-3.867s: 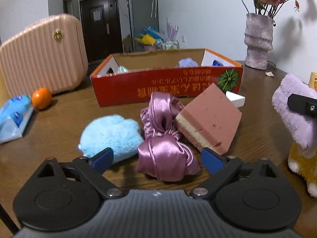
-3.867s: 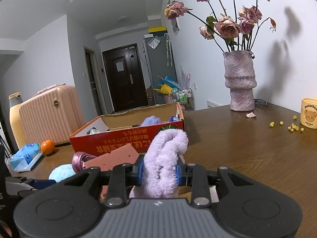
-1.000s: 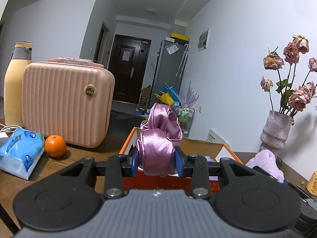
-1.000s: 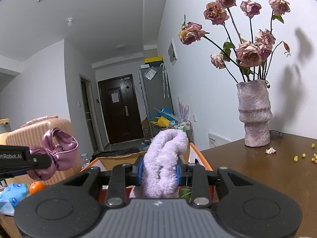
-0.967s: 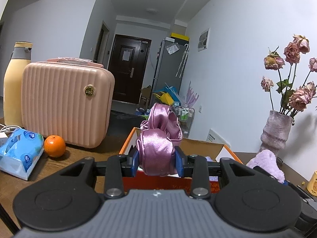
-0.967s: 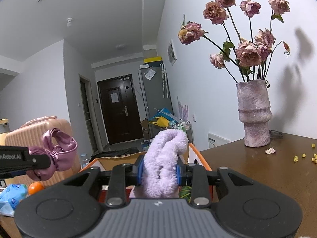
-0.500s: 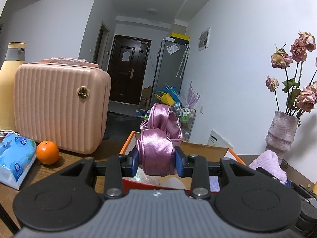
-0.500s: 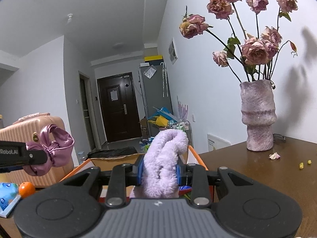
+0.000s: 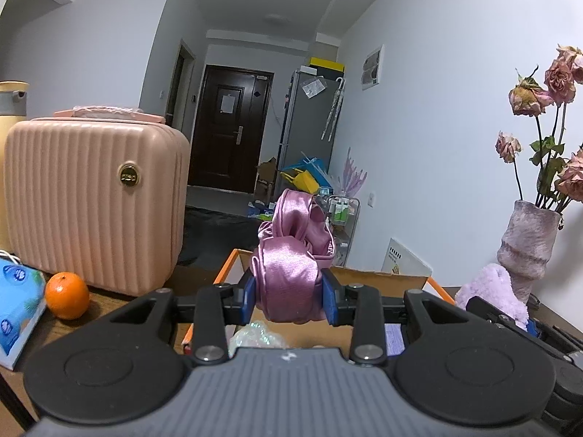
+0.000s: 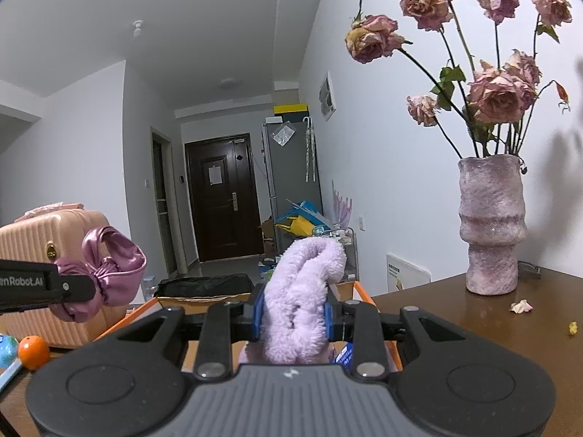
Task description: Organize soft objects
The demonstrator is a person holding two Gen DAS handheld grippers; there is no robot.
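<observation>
My left gripper (image 9: 289, 298) is shut on a pink satin scrunchie (image 9: 291, 255) and holds it in the air over the near part of the orange cardboard box (image 9: 371, 280). The scrunchie also shows at the left of the right wrist view (image 10: 105, 273). My right gripper (image 10: 291, 315) is shut on a fluffy lilac cloth (image 10: 302, 291), also above the box (image 10: 364, 291). The cloth shows at the right of the left wrist view (image 9: 492, 289). Some items lie inside the box, mostly hidden.
A pink ribbed suitcase (image 9: 91, 200) stands on the brown table at the left, with an orange (image 9: 66, 300) and a blue tissue pack (image 9: 16, 309) beside it. A vase of dried roses (image 10: 490, 225) stands at the right. Small crumbs (image 10: 521, 306) lie near the vase.
Both grippers have moved forward over the box with their loads held. The suitcase and orange have slid left in the left wrist view; the vase looks nearer in the right wrist view.
</observation>
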